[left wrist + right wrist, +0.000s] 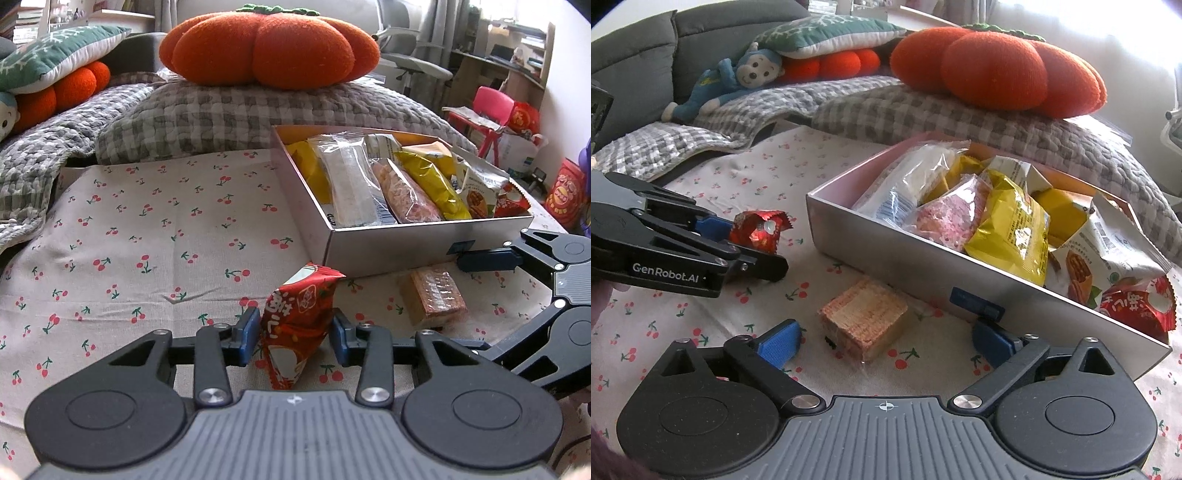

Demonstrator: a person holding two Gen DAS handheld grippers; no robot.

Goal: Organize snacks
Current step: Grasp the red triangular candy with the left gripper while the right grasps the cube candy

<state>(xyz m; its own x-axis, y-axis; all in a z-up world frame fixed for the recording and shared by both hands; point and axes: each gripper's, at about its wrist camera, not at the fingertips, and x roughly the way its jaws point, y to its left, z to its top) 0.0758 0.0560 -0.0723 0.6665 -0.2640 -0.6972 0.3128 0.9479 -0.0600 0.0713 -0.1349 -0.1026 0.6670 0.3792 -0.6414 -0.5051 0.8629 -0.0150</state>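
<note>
- Cherry-print cloth (147, 229) lies bare and open across the left side
- Snack box (406, 247), packed with wrapped snacks, sits far right, its near wall just beyond both grippers
- Right gripper (886, 341) spreads wide around a wafer block (866, 323), pads clear of it, right pad near the box wall
- Left gripper (293, 332) clamps a red snack packet (301, 321) just left of the box's near corner
</note>
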